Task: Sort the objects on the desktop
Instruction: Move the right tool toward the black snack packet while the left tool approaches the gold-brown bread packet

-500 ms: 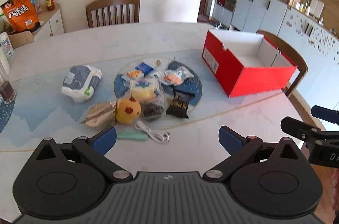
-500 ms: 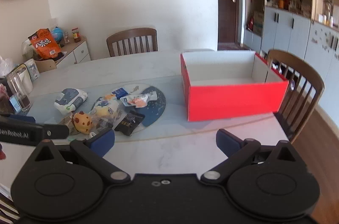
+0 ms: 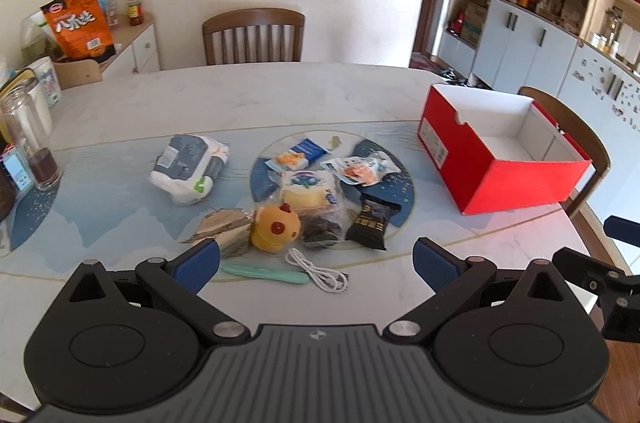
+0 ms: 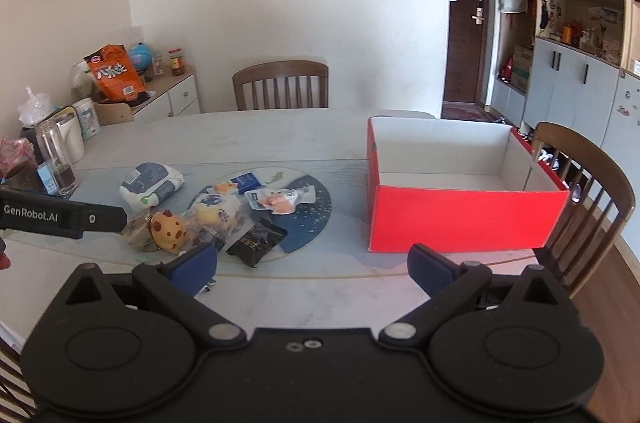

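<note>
Left wrist view: red box (image 3: 500, 179) sitting open-topped, white interior showing nothing inside, near the worktop (image 3: 280, 91) right edge. Snack packets, yellow toy (image 3: 276, 229), white cable (image 3: 320, 273) lying clustered mid-worktop, apart from the box. Left tongs (image 3: 316, 263) and right tongs (image 4: 312, 265) both hovering spread, gripping nothing.
</note>
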Motion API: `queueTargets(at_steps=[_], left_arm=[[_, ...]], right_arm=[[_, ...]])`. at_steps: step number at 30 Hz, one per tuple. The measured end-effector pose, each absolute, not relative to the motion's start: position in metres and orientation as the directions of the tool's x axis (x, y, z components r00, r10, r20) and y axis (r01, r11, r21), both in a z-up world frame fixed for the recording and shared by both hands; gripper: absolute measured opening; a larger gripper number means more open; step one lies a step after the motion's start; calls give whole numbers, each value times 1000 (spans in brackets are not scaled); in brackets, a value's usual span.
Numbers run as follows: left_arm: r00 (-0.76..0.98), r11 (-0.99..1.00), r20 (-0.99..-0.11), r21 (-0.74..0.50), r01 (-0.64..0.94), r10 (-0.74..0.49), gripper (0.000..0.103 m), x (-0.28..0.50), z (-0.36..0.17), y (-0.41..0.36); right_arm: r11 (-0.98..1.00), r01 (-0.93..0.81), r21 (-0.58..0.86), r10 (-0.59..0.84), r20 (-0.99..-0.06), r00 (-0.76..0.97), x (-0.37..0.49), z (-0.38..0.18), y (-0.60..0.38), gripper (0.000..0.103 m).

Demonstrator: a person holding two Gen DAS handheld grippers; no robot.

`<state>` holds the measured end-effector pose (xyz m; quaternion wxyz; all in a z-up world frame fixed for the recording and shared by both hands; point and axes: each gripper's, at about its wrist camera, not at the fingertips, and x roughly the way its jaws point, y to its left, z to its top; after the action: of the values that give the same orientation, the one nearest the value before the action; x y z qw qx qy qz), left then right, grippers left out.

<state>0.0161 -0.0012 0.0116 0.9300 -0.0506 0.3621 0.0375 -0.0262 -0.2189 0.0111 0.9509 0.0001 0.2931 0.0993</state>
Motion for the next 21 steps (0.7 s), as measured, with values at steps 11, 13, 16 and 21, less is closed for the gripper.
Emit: queueTargets(at_steps=[11, 13, 16, 21], left_arm=[[734, 991, -677, -62, -119, 45, 103, 36, -5, 26], [728, 991, -684, -68, -118, 40, 103, 42, -11, 34], [727, 990, -686, -76, -115, 32, 103, 49, -20, 46], [712, 990, -701, -73, -118, 33, 103, 63, -32, 68]], right_arm=[[976, -202, 78, 211, -552, 806, -8, 5, -203, 102], [978, -191, 88, 207, -559, 803, -2, 2, -199, 102], [978, -191, 87, 207, -562, 801, 7, -3, -191, 102], [978, -187, 93, 206, -575, 792, 23, -14, -176, 102]])
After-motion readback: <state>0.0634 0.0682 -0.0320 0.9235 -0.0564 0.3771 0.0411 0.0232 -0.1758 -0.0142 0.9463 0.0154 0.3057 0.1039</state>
